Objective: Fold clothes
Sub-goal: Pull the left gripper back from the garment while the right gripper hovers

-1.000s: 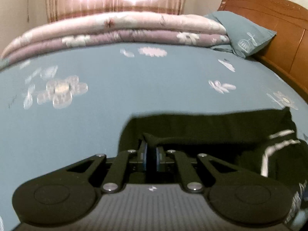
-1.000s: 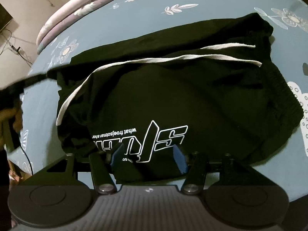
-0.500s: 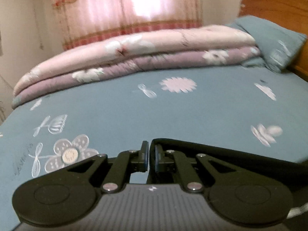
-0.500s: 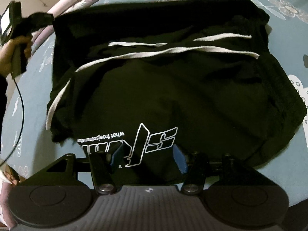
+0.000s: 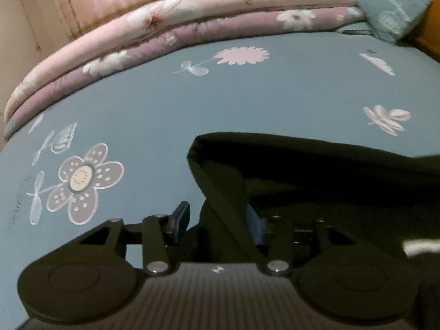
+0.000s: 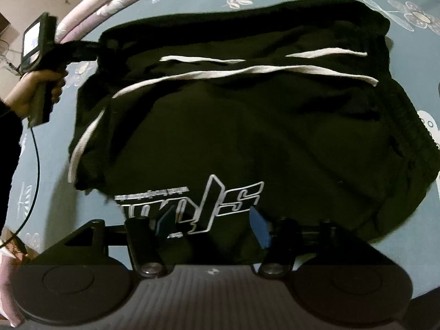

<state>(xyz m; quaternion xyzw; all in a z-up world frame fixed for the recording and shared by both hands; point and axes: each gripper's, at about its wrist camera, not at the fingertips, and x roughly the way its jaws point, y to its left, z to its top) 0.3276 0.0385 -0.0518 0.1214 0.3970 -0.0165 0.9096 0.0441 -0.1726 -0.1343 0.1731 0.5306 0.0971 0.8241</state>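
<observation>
Left wrist view: left gripper (image 5: 217,221) jaws opening, dropping hoodie (image 5: 316,170) corner (fold laid); right gripper (image 6: 210,224) wide, hem between jaws, ungripped.

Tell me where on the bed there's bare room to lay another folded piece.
The widest free patch is the blue sheet between the black garment and the rolled quilt. A narrower strip lies left of the garment, around the big printed flower. It is crowded by the pillow and at the garment's left corner, where the left hand-held gripper is opening.
</observation>
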